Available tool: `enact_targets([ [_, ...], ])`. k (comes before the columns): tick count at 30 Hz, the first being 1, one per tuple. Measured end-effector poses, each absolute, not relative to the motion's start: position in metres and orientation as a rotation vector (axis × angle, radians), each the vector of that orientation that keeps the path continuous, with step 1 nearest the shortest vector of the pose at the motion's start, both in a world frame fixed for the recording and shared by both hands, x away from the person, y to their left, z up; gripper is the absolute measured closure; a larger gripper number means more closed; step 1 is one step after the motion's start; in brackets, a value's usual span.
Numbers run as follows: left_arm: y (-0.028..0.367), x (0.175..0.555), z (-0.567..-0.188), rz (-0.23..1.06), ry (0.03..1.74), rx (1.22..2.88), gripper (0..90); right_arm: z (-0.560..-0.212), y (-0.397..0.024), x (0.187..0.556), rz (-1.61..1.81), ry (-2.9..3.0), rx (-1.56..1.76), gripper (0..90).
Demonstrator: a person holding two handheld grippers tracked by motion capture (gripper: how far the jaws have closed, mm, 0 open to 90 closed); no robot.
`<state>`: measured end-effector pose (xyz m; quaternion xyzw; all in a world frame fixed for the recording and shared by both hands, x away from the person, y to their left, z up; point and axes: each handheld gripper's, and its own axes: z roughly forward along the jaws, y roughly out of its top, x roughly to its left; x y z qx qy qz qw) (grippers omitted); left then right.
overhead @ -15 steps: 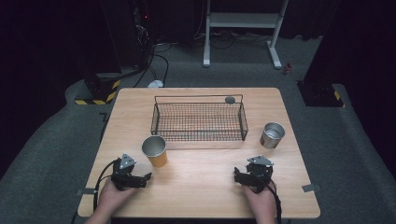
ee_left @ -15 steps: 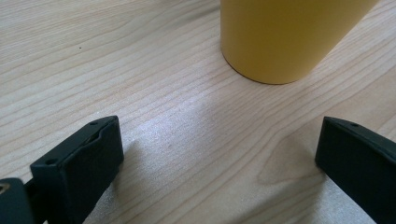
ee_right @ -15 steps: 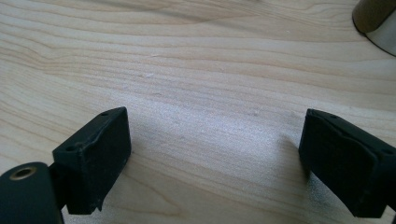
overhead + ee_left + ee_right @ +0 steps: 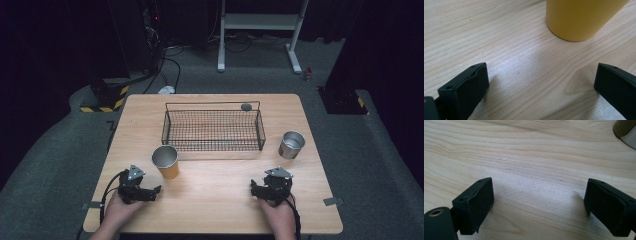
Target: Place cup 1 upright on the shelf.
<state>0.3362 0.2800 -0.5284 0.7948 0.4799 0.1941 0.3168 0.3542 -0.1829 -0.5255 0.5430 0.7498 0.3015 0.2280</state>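
The light wooden rectangular table (image 4: pixel 215 200) fills the middle of the high view, on a grey carpet floor. In the upper centre of the table stands the black wire mesh basket (image 4: pixel 213 131), long and low; a small dark round object (image 4: pixel 246 107) sits at its upper right rim, and I cannot tell what it is. At the lower left corner of the basket, just beside it, stands upright the yellow-orange cup with a metallic inside (image 4: pixel 165 161). To the right of the basket, near it but apart, stands the silver metal cup (image 4: pixel 291 144).

The left gripper (image 4: pixel 151 192) is in the lower left of the high view, resting low on the table, and points to the right; the yellow-orange cup is near, above and right of its tip. In the left gripper view its jaws stand wide apart with nothing between them, and the cup base is in the upper right of the frame. The right gripper (image 4: pixel 256 188) is in the lower right of the high view; its jaws are also wide apart over bare wood.
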Motion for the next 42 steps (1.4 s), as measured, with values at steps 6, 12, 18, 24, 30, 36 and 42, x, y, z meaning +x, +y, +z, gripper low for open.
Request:
enact_targets([
  [6,0.282,0.335,-0.526,0.5,1.263,2.081,0.0,-0.525,-0.183,0.354,0.831,2.065,1.496,9.0],
  [12,0.288,0.334,-0.521,0.49,1.261,2.043,0.5,-0.525,-0.183,0.354,0.831,2.065,1.496,9.1],
  [18,0.288,0.333,-0.517,0.475,1.241,2.02,0.5,-0.525,-0.183,0.354,0.831,2.065,1.496,9.0],
  [24,0.287,0.331,-0.512,0.476,1.207,1.997,0.5,-0.526,-0.183,0.354,0.832,2.066,1.496,8.9],
  [30,0.284,0.327,-0.507,0.482,1.149,1.993,0.5,-0.526,-0.183,0.354,0.831,2.067,1.492,8.9],
  [36,0.281,0.323,-0.502,0.486,1.112,1.979,0.5,-0.526,-0.183,0.354,0.832,2.066,1.495,8.9],
  [42,0.281,0.322,-0.5,0.493,1.097,1.976,0.5,-0.525,-0.183,0.354,0.832,2.066,1.497,8.9],
])
